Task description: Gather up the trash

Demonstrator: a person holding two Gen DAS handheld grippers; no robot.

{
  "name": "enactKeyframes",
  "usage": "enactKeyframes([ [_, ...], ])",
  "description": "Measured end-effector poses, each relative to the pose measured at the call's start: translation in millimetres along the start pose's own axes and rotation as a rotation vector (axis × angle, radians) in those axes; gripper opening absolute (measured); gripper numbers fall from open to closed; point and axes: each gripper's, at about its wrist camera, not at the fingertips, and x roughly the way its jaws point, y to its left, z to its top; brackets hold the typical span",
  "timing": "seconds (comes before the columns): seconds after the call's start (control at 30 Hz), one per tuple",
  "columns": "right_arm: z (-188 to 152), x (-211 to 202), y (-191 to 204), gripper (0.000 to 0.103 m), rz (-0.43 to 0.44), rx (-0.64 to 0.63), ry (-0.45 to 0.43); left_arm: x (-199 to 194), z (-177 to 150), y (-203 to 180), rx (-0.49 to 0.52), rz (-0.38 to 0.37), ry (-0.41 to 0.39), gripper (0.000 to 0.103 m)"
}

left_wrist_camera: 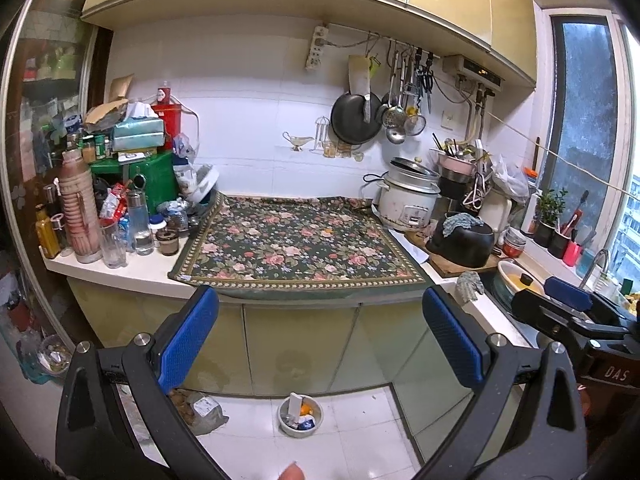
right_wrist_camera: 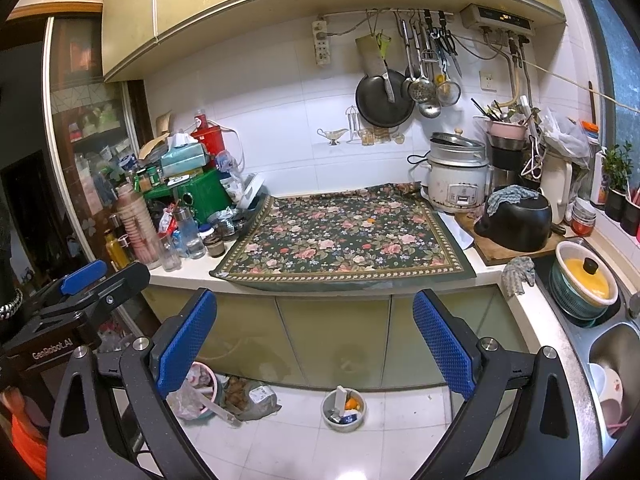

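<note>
Trash bowl (left_wrist_camera: 300, 416) on floor, below and ahead | left tongs (left_wrist_camera: 320, 340) spread | right tongs (right_wrist_camera: 316, 340) spread

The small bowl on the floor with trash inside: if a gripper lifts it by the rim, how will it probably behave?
The bowl looks rigid, so its rim should probably hold a pinch without folding. A tall white piece stands loose above the rim and may topple if the bowl tilts. The contents look small, so it is likely light, yet a one-sided grip could tip it.

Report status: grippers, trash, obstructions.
Left gripper and right gripper: jaws open, empty, facing the counter. Small bowl of scraps on the floor by the cabinets, untouched. Nothing between grippers and bowl.
</note>
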Motion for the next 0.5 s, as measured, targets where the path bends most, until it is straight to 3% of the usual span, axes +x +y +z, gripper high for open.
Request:
enactKeyframes([
  [0.5, 8.6, 23.4, -3.7, 0.098, 0.010, -0.004, 0.021, 24.7, 4.6, -2.0, -0.011, 0.036, 0.009, 0.102],
])
